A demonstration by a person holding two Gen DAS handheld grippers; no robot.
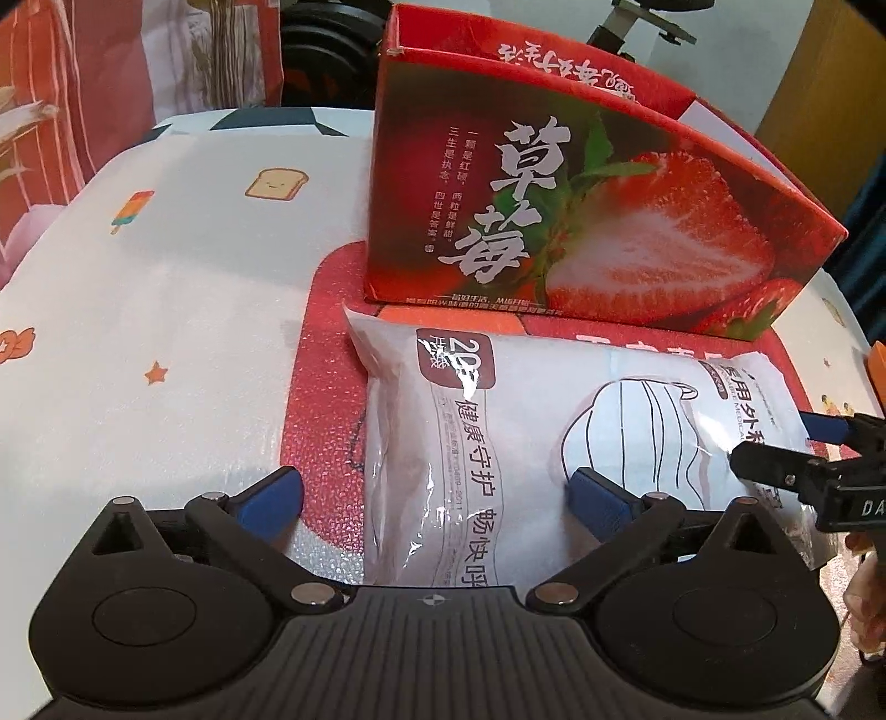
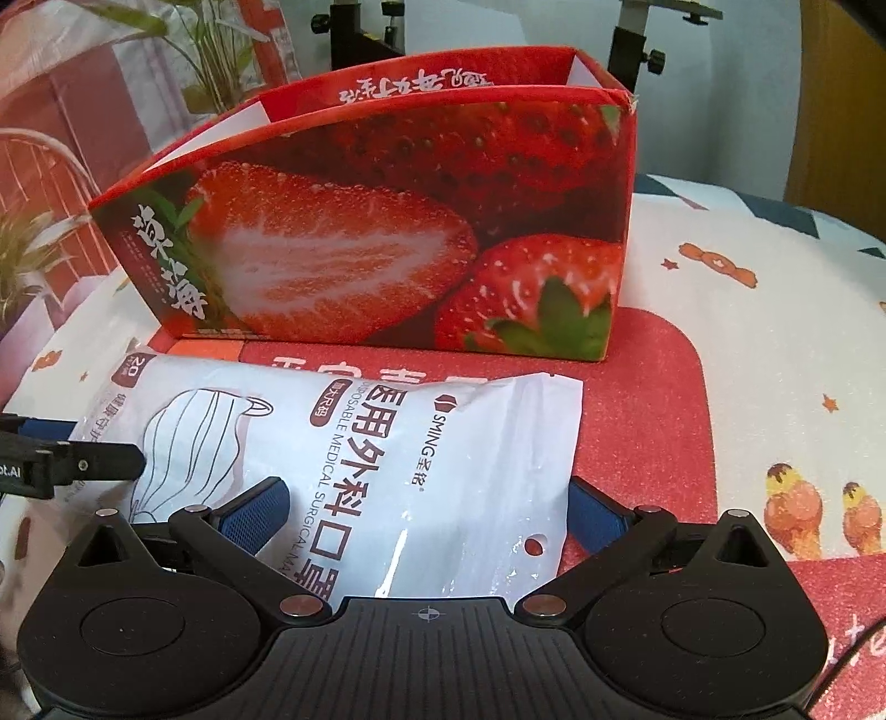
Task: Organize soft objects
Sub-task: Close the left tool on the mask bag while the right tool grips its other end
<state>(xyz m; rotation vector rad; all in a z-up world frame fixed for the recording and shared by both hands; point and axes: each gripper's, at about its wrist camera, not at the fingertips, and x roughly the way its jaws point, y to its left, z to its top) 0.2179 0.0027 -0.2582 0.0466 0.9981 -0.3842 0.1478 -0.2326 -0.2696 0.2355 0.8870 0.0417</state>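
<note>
A white plastic pack of surgical masks (image 1: 531, 443) lies flat on a red mat (image 1: 326, 387), just in front of an open red strawberry-print cardboard box (image 1: 581, 221). My left gripper (image 1: 437, 498) is open, its blue fingers astride the pack's left end. My right gripper (image 2: 423, 509) is open too, its fingers astride the pack's right end (image 2: 415, 454). The box (image 2: 387, 221) stands behind the pack, and its inside is hidden. Each gripper shows at the edge of the other's view.
The mat lies on a white cloth with cartoon prints (image 1: 138, 277) that covers the table. Red patterned bags (image 1: 55, 111) and potted plants (image 2: 210, 55) stand behind on the left. Black stands (image 2: 631, 33) rise behind the box.
</note>
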